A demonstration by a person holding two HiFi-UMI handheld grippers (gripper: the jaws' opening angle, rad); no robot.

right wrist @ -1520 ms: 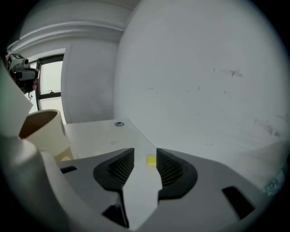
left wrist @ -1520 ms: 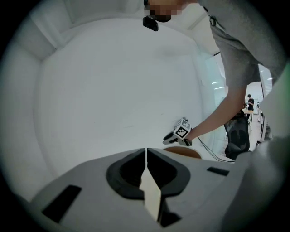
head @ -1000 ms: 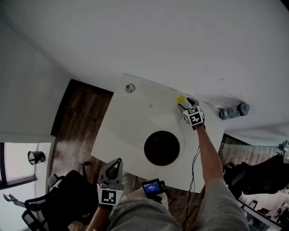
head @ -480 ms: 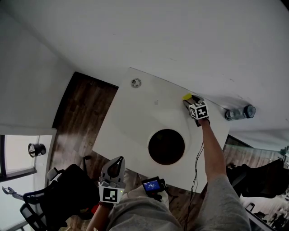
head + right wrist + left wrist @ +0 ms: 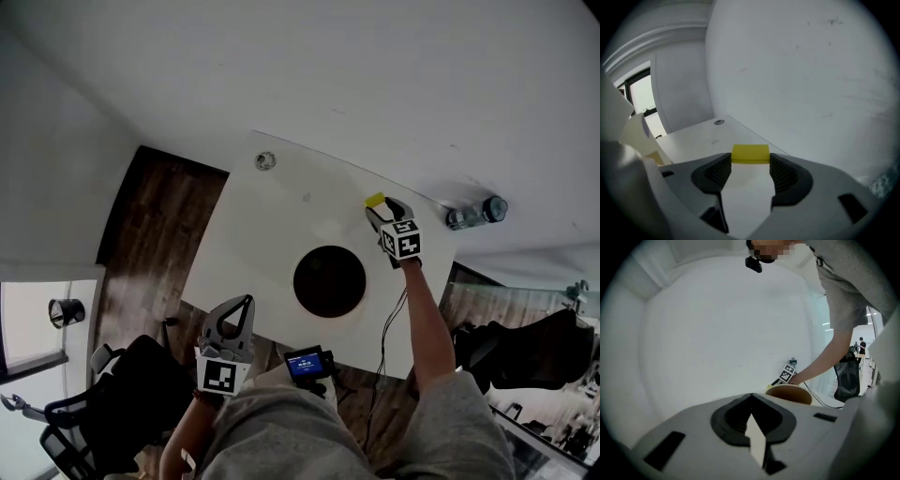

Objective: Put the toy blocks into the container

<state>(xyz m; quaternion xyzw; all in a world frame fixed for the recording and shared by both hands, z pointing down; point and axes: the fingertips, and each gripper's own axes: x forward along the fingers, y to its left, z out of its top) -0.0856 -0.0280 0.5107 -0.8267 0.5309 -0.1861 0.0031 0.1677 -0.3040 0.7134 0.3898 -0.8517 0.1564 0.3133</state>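
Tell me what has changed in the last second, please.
The right gripper, shut on the block, has lifted it slightly off the table. The left gripper stayed shut and empty by the near edge; the container has not moved.

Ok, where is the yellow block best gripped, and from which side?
On two opposite flat faces of the yellow block, as the right gripper clamps it now at its tips. Those faces look parallel, so the pads sit flush. Coming from the person's side seems best, because the wall stands close behind the table.
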